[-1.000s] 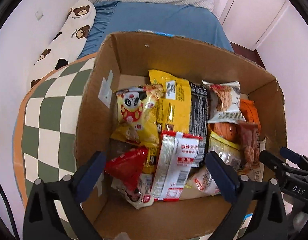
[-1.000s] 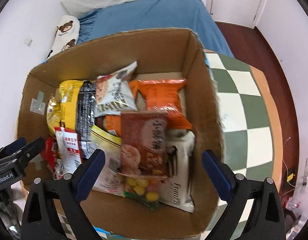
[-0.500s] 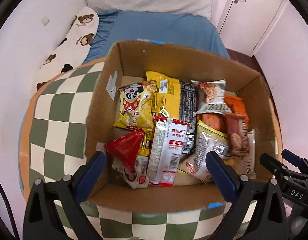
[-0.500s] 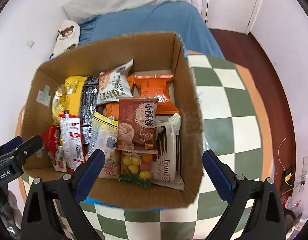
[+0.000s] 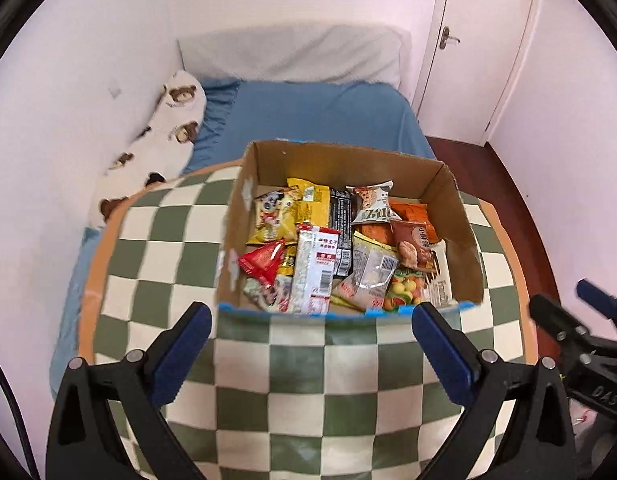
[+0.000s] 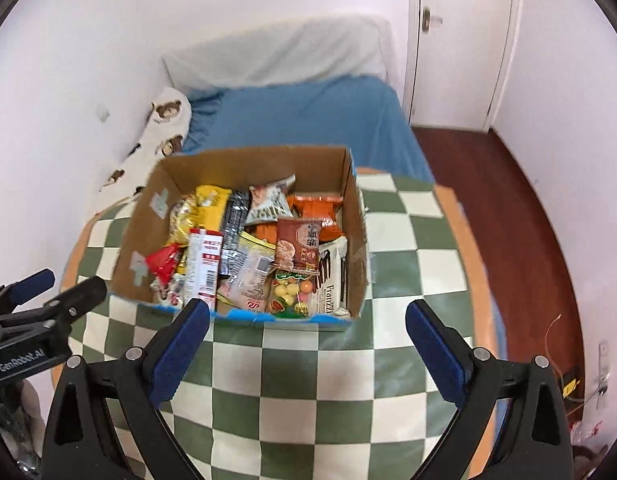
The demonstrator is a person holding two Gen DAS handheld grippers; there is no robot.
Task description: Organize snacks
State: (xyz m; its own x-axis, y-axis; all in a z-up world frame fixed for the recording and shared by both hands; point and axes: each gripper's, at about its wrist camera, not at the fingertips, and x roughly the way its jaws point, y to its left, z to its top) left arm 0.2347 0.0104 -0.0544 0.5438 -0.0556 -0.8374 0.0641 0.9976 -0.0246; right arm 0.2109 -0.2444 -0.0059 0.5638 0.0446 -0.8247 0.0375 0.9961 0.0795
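An open cardboard box [image 5: 462, 236] [image 6: 354, 236] stands on a green-and-cream checkered table [image 5: 304, 380] [image 6: 308, 384]. It is full of snack packets: a red packet [image 5: 262, 262] [image 6: 162, 262], a white-and-red packet [image 5: 316, 270] [image 6: 204, 266], a yellow bag [image 5: 308, 204], a brown packet [image 5: 412, 246] [image 6: 298, 248], an orange bag [image 6: 318, 210] and a candy bag [image 6: 290, 292]. My left gripper [image 5: 310, 344] is open and empty, above the table short of the box. My right gripper [image 6: 306, 338] is open and empty there too.
A bed with a blue sheet [image 5: 316, 116] [image 6: 304, 120], a grey pillow [image 5: 292, 54] and a bear-print bolster [image 5: 156, 140] lies behind the table. A white door [image 5: 480, 40] and dark wood floor [image 6: 508, 208] are at the right. Each gripper shows at the other view's edge.
Both grippers have pulled back and up from over the box. The box now looks smaller and farther, with bare table in front of it. Both stay open and empty.
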